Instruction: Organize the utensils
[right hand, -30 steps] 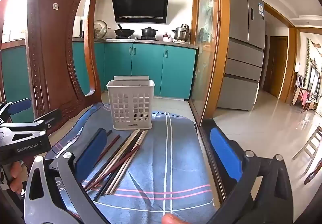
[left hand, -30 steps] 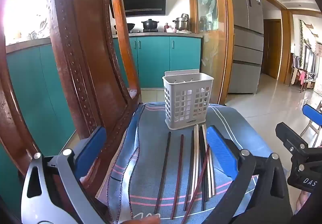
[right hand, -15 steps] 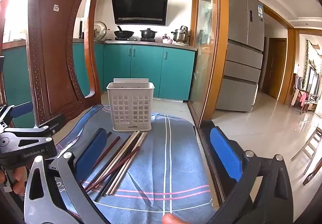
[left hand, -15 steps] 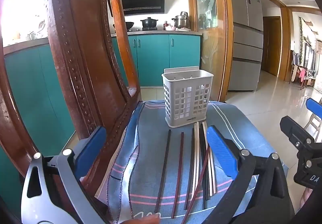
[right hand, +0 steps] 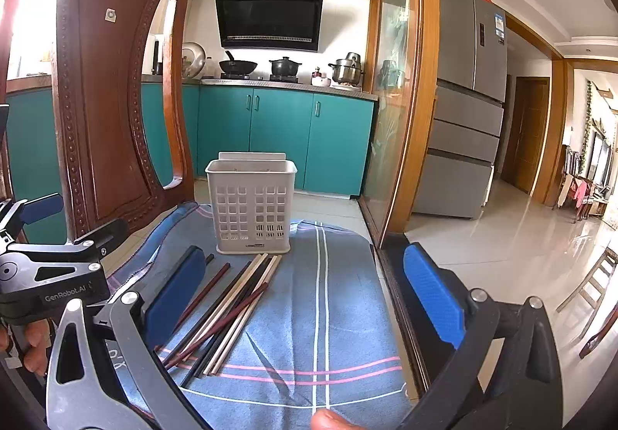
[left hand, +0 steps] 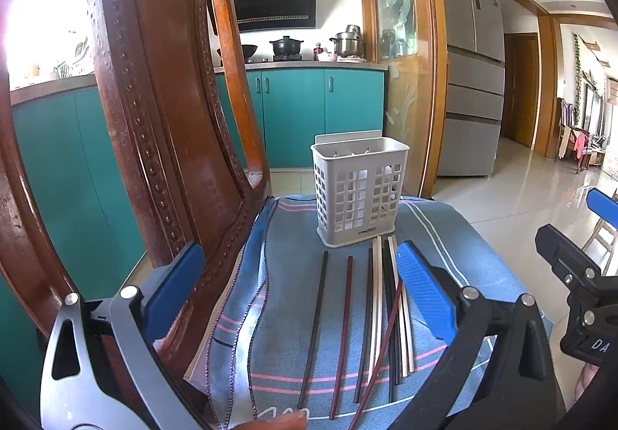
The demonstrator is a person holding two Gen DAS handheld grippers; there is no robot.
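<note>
- Left hand-held gripper (left hand: 297, 298) hovers wide open and empty above the chopsticks (left hand: 380, 318).
- Right hand-held gripper (right hand: 305, 295) is also wide open, holding nothing.
- Chopsticks lie loose on the blue striped cloth (left hand: 444, 229), just before the white basket (left hand: 357, 194).
- Little has shifted in the last second; the basket looks empty, so sorting has probably not begun.

Both wrist views looked low and forward across the blue cloth (left hand: 444, 237) toward the kitchen; the basket (left hand: 357, 190) (right hand: 251, 210) sat mid-frame in each, nearer in neither, left view set further left
</note>
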